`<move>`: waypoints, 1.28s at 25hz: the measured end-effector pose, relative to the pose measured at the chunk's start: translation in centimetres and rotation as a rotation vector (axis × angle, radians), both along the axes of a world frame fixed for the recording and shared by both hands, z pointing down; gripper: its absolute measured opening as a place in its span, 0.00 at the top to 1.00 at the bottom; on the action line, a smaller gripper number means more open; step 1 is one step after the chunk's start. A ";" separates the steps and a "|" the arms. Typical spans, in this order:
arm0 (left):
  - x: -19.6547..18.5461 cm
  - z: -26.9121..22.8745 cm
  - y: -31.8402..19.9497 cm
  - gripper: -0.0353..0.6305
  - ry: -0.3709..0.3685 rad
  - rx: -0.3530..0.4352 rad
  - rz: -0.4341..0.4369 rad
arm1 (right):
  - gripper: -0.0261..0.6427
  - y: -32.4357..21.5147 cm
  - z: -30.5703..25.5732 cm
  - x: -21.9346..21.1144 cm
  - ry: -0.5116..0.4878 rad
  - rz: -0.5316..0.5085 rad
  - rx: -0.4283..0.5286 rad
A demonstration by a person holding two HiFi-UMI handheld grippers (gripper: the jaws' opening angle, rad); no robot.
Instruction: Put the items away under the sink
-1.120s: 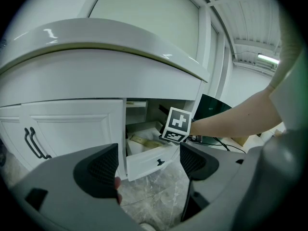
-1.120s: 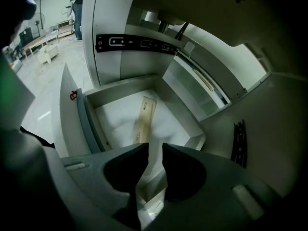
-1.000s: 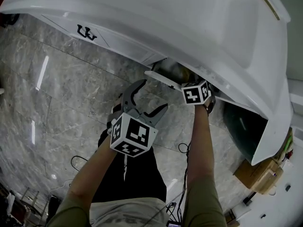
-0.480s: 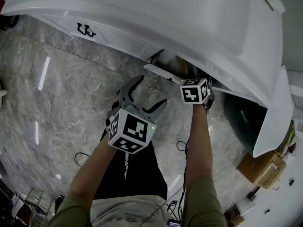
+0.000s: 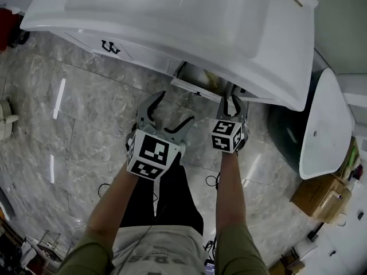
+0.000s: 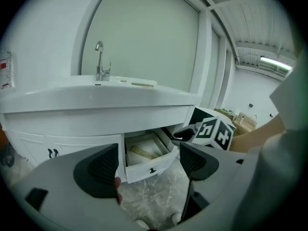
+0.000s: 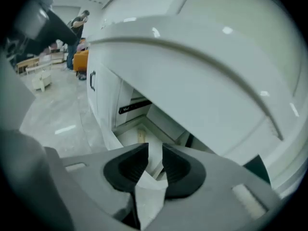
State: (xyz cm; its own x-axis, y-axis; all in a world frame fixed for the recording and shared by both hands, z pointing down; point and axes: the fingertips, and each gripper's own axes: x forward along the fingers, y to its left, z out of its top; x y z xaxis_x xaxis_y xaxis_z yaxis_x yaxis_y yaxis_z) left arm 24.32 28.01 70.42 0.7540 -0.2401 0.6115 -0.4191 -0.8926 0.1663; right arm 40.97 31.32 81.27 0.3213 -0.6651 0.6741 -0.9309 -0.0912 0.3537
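left gripper [image 6: 147, 165] released, empty; right gripper [image 7: 155, 165] clenched on white scrap [image 7: 150, 196], kind unclear; drawer [image 5: 194, 87] half-hidden under sink [image 5: 172, 24]

Grey marble floor [image 5: 69, 130], black cable [image 5: 103, 189] across it, cardboard box [image 5: 321, 198] at right.

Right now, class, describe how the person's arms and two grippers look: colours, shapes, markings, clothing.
Both the left gripper and the right gripper have curved grey jaws lined with dark ribbed pads. Each carries a white cube printed with black square markers. The person wears olive-green short sleeves and black trousers. A thin pale cable hangs below the left gripper.
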 end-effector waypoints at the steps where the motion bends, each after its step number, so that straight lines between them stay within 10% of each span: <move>1: -0.1 -0.8 0.2 0.37 0.003 -0.001 -0.008 | 0.84 0.9 -1.6 -0.3 -0.017 0.027 0.036; 18: -1.3 -21.2 1.9 0.37 0.143 0.164 -0.082 | 0.84 10.6 -33.7 -4.4 -0.054 0.106 0.598; 27: -1.6 -30.0 4.5 0.38 0.248 0.306 -0.114 | 0.85 14.0 -42.9 -6.2 -0.092 0.035 0.750; 32: -0.9 -34.1 4.9 0.55 0.317 0.400 -0.139 | 0.85 14.1 -46.1 -6.4 -0.061 0.001 0.804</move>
